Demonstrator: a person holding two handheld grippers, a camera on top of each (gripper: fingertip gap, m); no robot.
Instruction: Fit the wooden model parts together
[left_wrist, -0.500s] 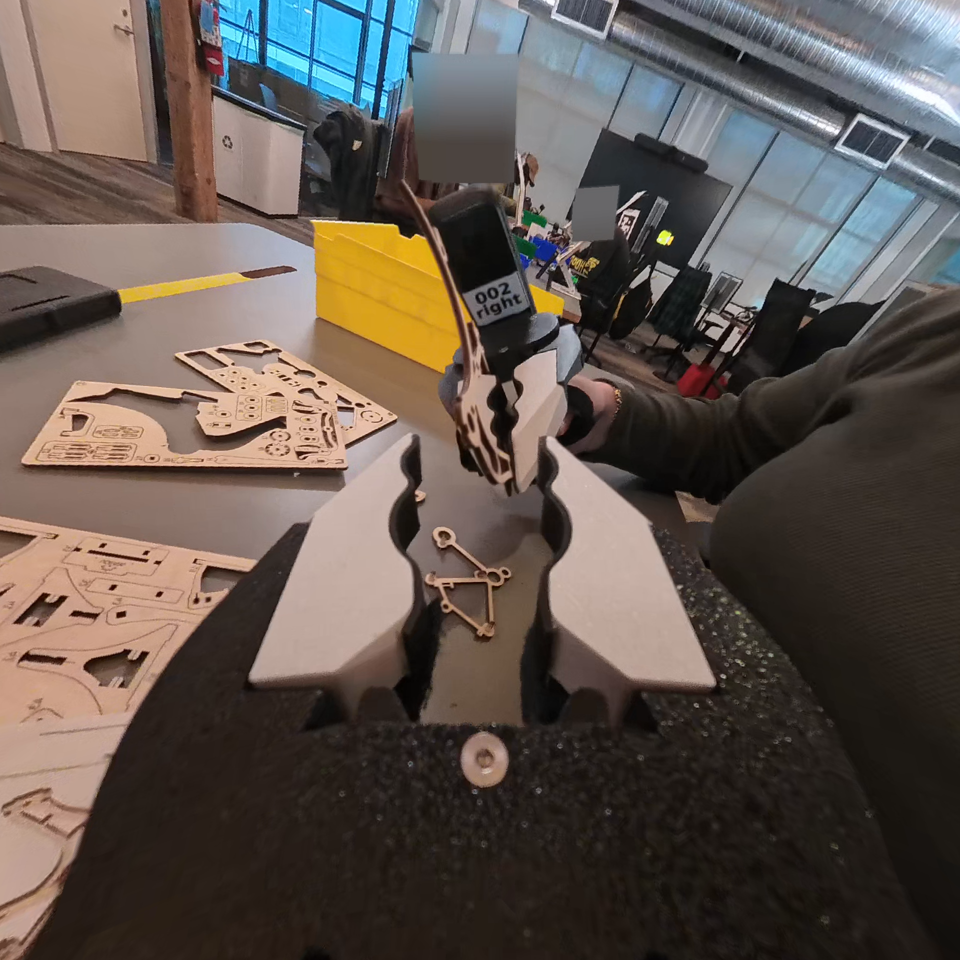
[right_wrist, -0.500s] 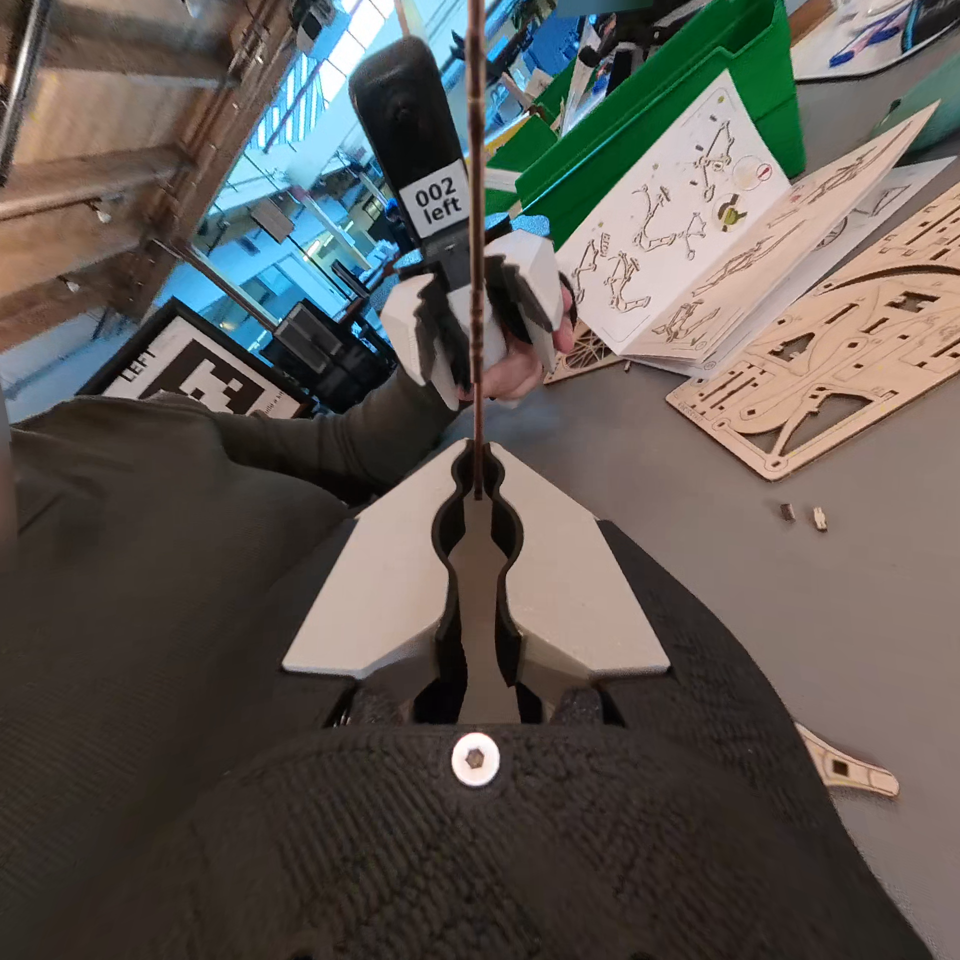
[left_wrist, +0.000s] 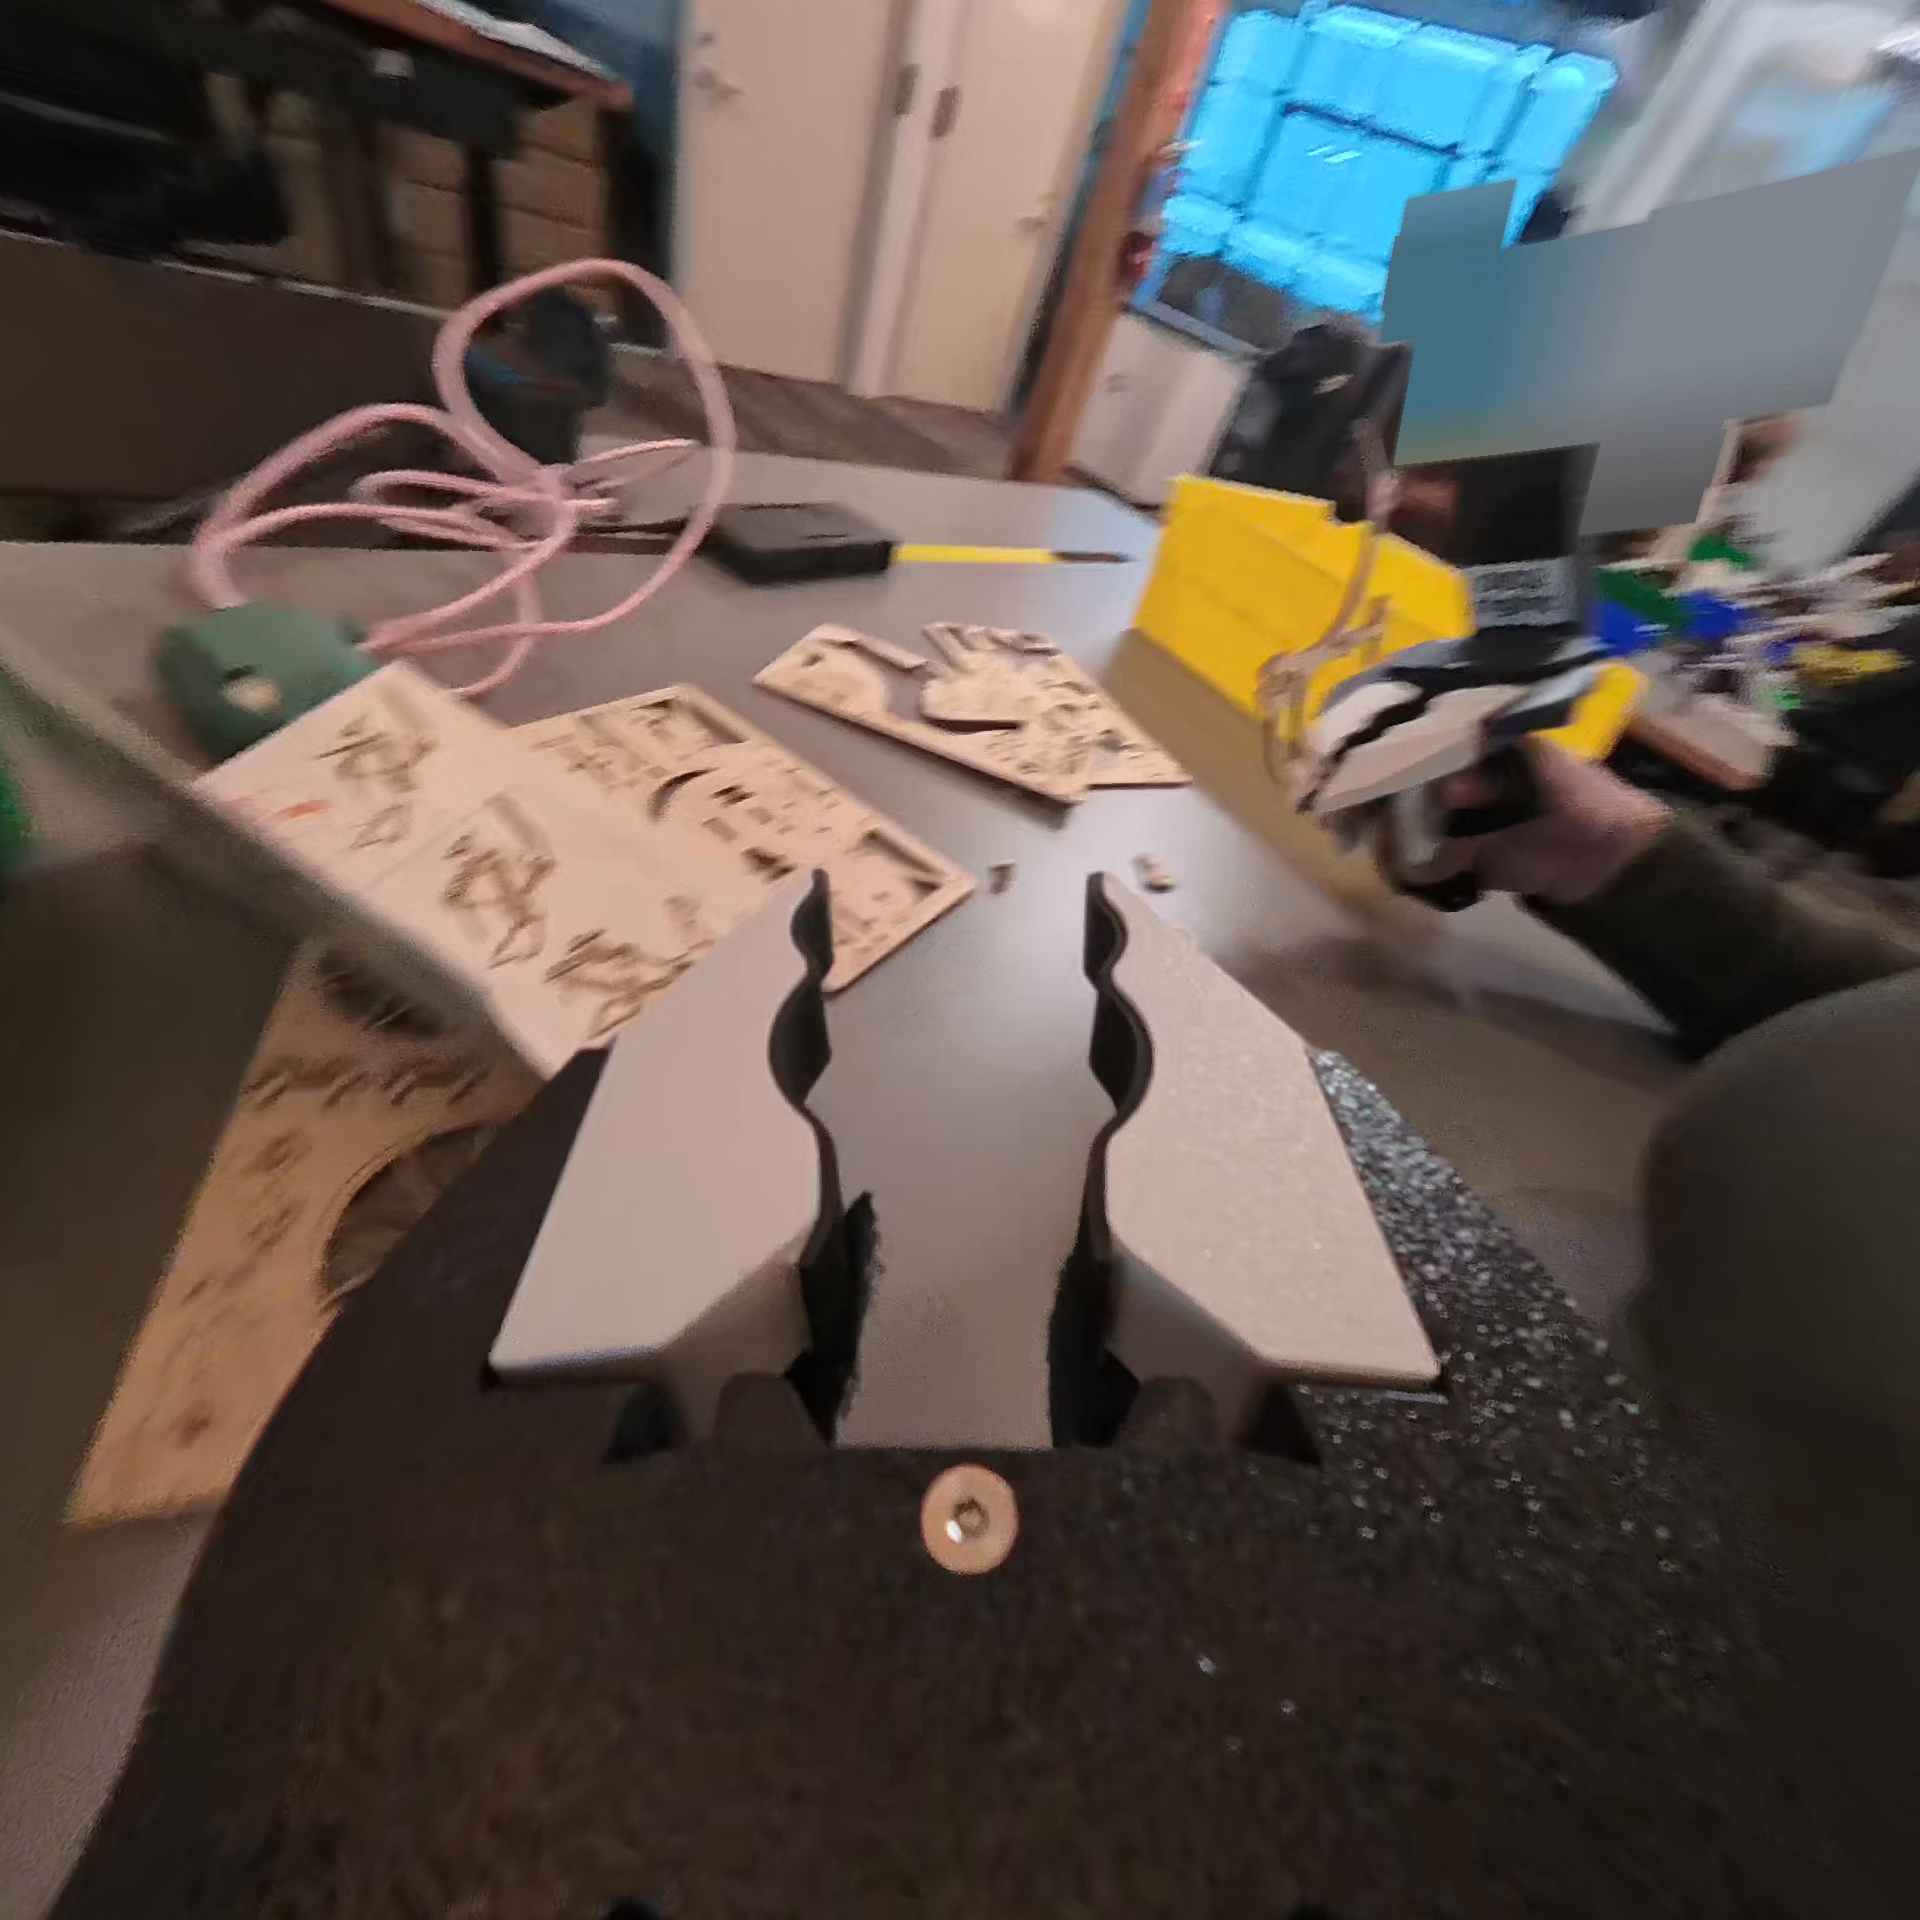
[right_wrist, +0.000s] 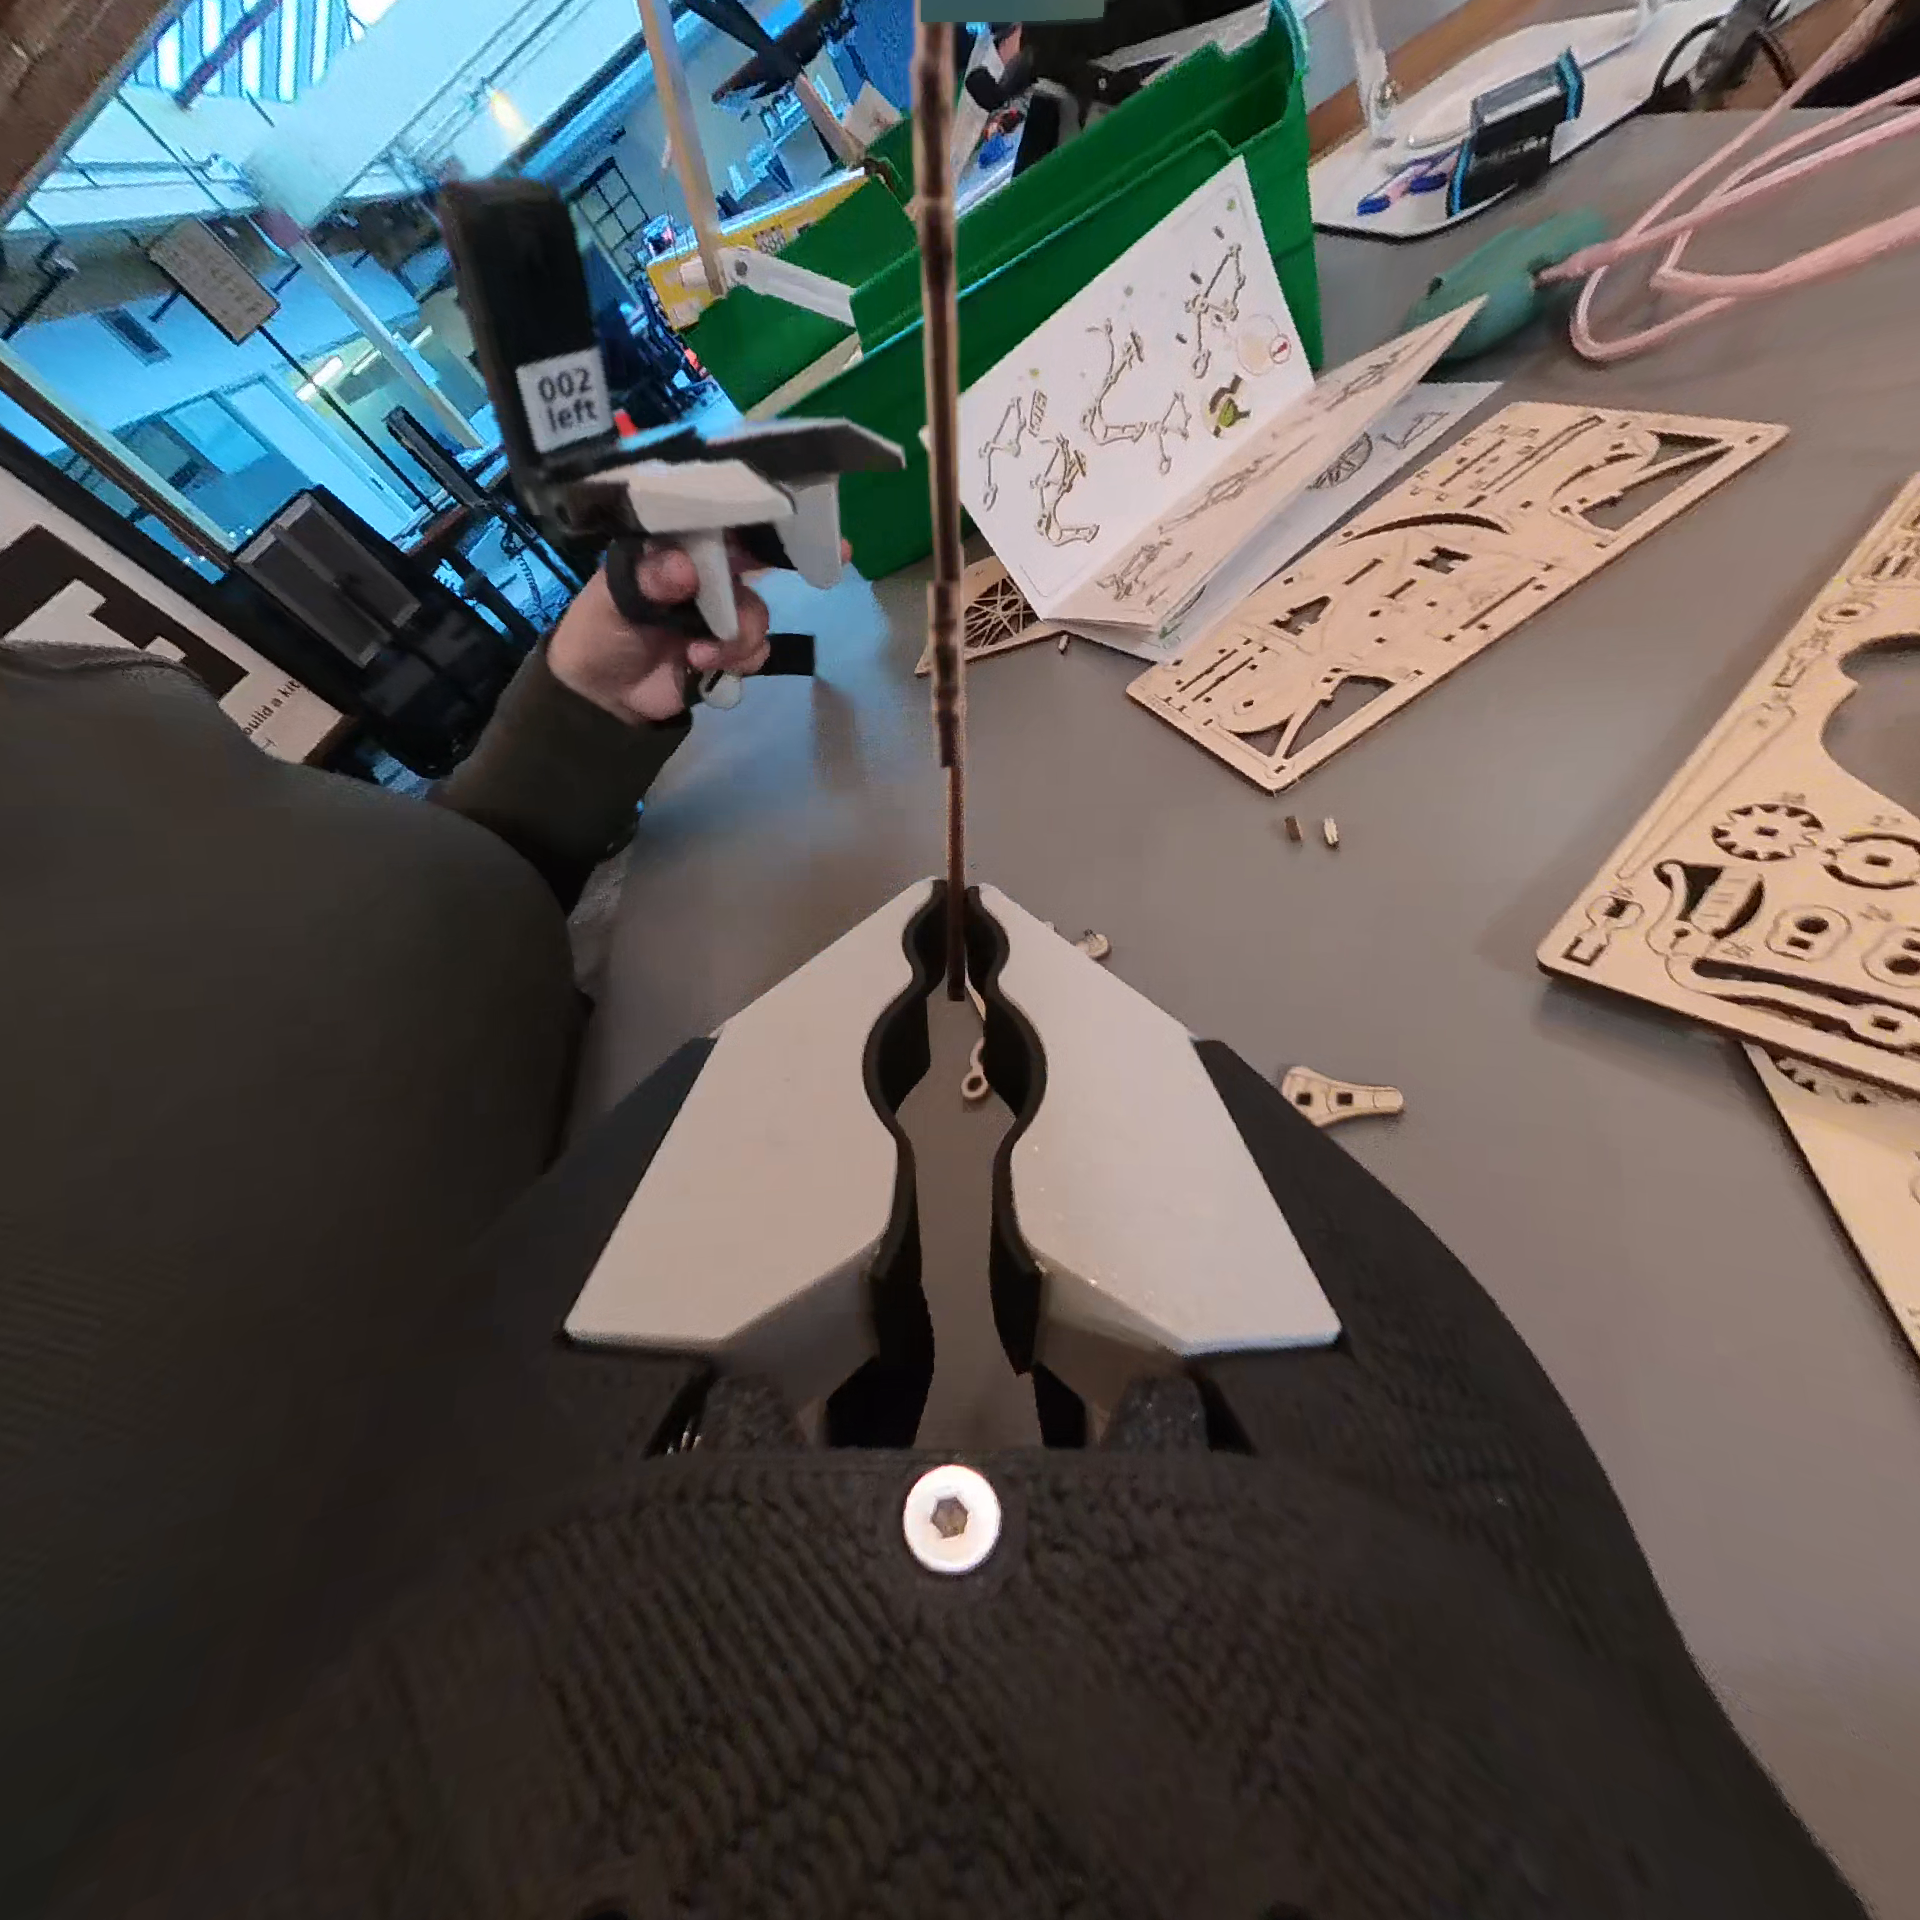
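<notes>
1. Right wrist view: right hand-held gripper (right_wrist: 954, 940), grey wavy-edged fingers pinching a thin wooden part (right_wrist: 943, 499) edge-on, upright.
2. Left hand-held gripper (left_wrist: 956, 935), spread and empty, above the bare grey surface (left_wrist: 1299, 1039).
3. Small cut pieces: a flat link (right_wrist: 1340, 1097) near right; another piece (right_wrist: 975, 1070) lies under the fingers.
4. Laser-cut plywood sheets (right_wrist: 1455, 592), far right, partly emptied.
5. Open instruction booklet (right_wrist: 1132, 416), far, beside a green bin (right_wrist: 1039, 260).
6. Progress, judged: early; nothing joined yet, a mating piece remains to be picked.
</notes>
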